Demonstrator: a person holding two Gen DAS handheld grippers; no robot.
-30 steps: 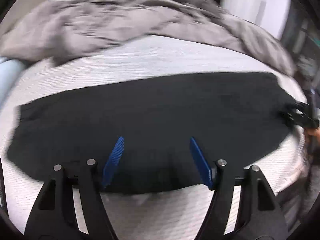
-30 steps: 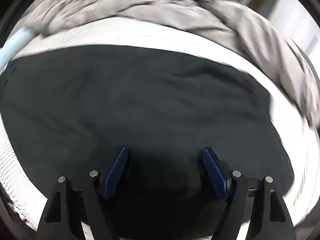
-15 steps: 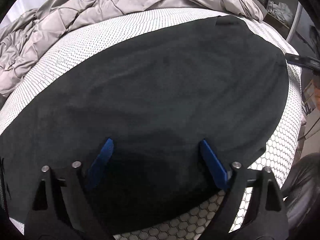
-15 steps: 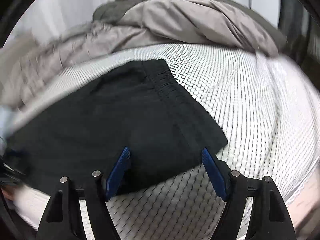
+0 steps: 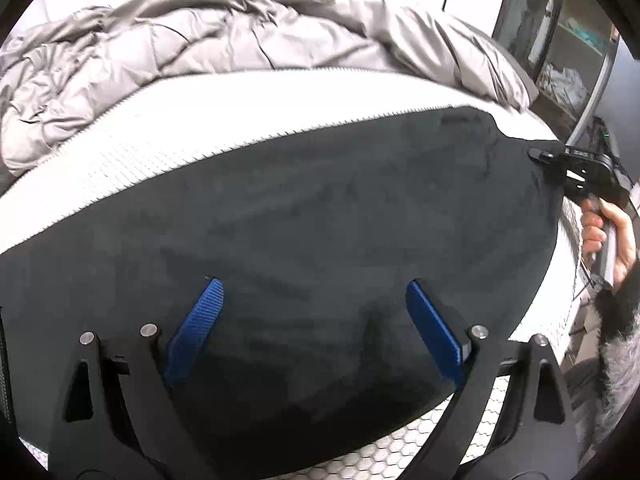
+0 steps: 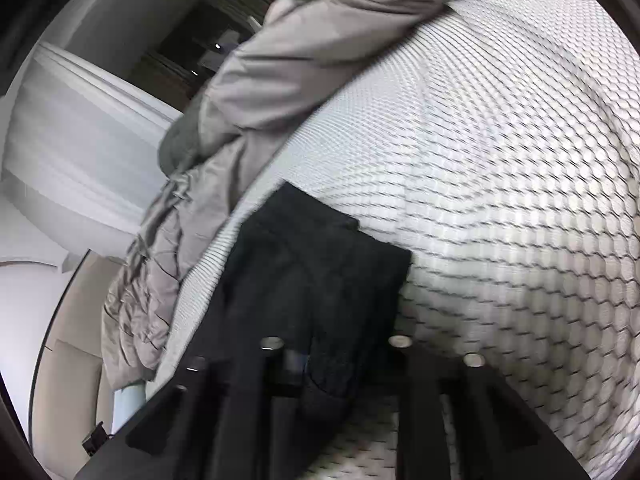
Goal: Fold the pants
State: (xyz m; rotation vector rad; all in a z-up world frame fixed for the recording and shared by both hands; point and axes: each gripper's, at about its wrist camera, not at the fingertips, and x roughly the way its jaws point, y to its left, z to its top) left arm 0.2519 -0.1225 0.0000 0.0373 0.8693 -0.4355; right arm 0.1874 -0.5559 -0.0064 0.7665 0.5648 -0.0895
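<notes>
Black pants lie flat across the white honeycomb mattress. My left gripper is open and empty, its blue pads just above the near part of the pants. My right gripper shows at the right end of the pants in the left wrist view, held by a hand. In the right wrist view the right gripper has its fingers drawn together on the corner of the pants. The blue pads are hidden in the black cloth.
A rumpled grey duvet is piled along the far side of the mattress and also shows in the right wrist view. Shelves stand at the far right. The mattress edge is near my left gripper.
My right gripper has swung to the right end of the pants and shut on their corner. My left gripper stayed open and shifted over the near part of the pants.
</notes>
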